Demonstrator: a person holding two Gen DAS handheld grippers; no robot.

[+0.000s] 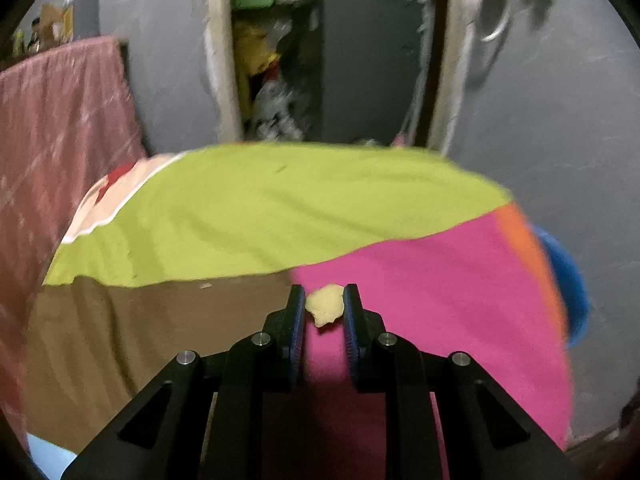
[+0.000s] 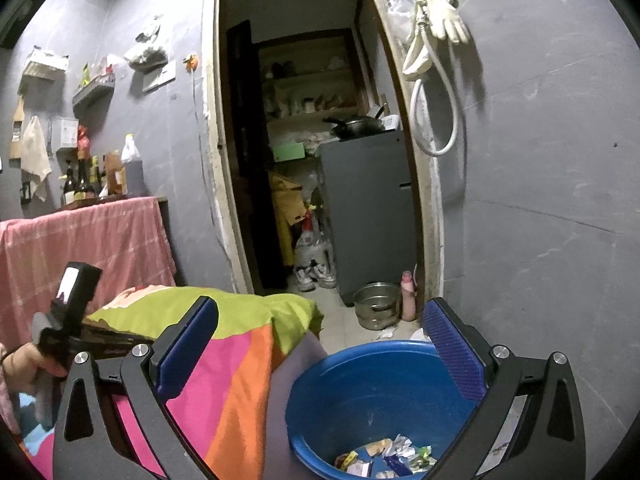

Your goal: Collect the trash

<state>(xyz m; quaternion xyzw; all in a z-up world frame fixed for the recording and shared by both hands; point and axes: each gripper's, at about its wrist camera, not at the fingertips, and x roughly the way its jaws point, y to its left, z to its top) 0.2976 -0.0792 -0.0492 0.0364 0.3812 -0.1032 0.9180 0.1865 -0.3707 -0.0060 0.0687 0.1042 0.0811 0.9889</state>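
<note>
Black left tool [image 1: 324,306] pinches the small pale-yellow crumpled scrap [image 1: 325,305] over the pink bedcover [image 1: 440,300], so lift straight, then carry toward the blue plastic basin [image 2: 360,392] at three o'clock, where the spread right tool [image 2: 320,354] hovers.

The sheet [image 1: 256,208] on the bed is in plain blocks: lime green across the frame's middle, hot pink lower right, an orange strip at its right edge, olive brown lower left. The scrap [image 1: 325,305] is pale yellow. The left tongs [image 1: 324,300] are black with blue pads (ribbed). The basin [image 2: 360,392] is bright blue, holding multicoloured wrappers [image 2: 384,460]. A pink checked cloth [image 2: 88,240] hangs at left against grey walls [image 2: 540,200].
</note>
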